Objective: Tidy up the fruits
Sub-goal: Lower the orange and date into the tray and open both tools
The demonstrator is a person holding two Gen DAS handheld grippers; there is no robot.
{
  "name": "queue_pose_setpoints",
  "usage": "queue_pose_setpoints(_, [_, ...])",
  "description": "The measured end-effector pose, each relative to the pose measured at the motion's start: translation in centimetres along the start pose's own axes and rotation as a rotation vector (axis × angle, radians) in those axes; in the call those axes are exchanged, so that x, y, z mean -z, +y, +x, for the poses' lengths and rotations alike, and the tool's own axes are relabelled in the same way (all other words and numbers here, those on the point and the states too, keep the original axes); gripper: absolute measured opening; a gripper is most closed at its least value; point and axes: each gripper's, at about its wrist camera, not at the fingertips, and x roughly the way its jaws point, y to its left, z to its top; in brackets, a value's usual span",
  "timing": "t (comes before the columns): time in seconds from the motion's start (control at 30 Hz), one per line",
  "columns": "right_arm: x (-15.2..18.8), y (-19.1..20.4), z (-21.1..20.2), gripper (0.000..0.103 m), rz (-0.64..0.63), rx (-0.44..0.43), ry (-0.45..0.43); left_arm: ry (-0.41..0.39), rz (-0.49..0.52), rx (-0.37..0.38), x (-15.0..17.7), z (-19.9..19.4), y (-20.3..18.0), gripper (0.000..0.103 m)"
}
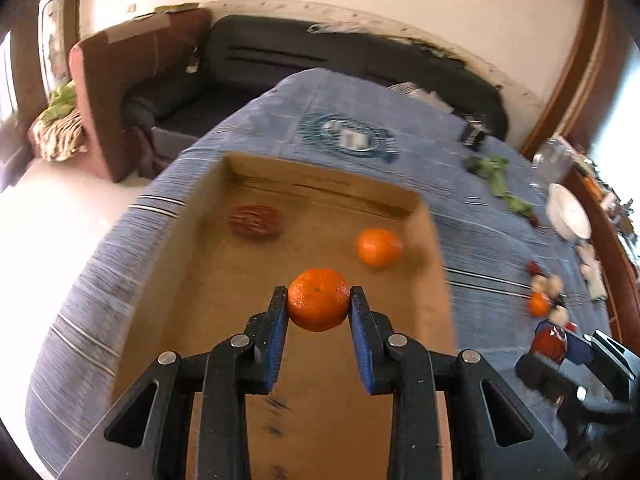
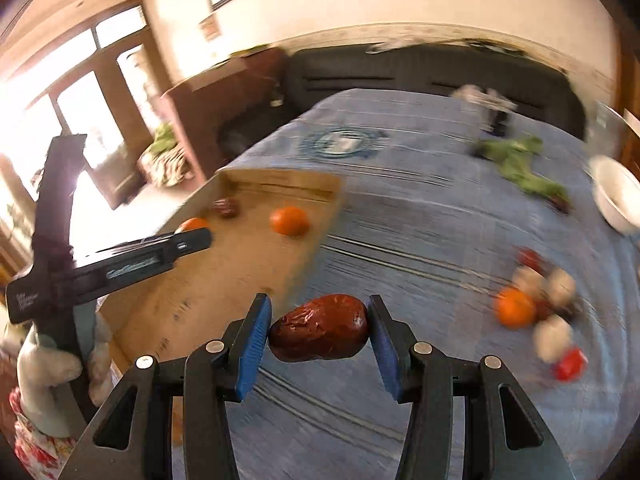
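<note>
Left wrist view: left tool [image 1: 319, 294] is clamped on a mandarin [image 1: 319, 299], blue pads pressing it on both sides, held above the near half of an open cardboard box [image 1: 192, 264]. Box sits on a table under a blue striped cloth [image 1: 472, 240]. Inside the box: a second mandarin [image 1: 378, 247] near the right wall and a dark red wrinkled date [image 1: 257, 221] near the far-left corner, well apart from each other. Right wrist view: right tool [image 2: 319, 320] is gripping another dark red date [image 2: 320, 328] lengthwise between its pads, over the cloth just right of the box's near corner. A gloved hand [image 2: 44, 364] holds the left tool's handle at the left edge of that view. Loose pile on the cloth to the right: one orange fruit [image 2: 515, 307] touching some pale and red items, too blurred to identify. White bowl [image 2: 616, 196] and green leaves [image 2: 520, 160] sit farther back on the right.
</note>
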Motion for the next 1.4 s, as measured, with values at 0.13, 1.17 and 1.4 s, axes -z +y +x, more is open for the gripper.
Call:
queue_pose_setpoints(0.13, [-1.9,2.8,4.6,0.054,-0.054,-0.009,0.054,0.055,-0.014,-0.029,-1.1,2.1,1.9,0.029])
queue_pose_setpoints(1.17, [-3.6,4.2,5.5,0.075,-0.112,0.089,-0.011,-0.004,-0.092,-0.022,-1.7,-1.3,4.7,0.062])
queue_pose_setpoints(1.4, [-1.3,-0.9,-0.2,0.080,0.107,0.065,-0.101,-0.100,-0.072,0.010,0.4,-5.8,1.8,0.071])
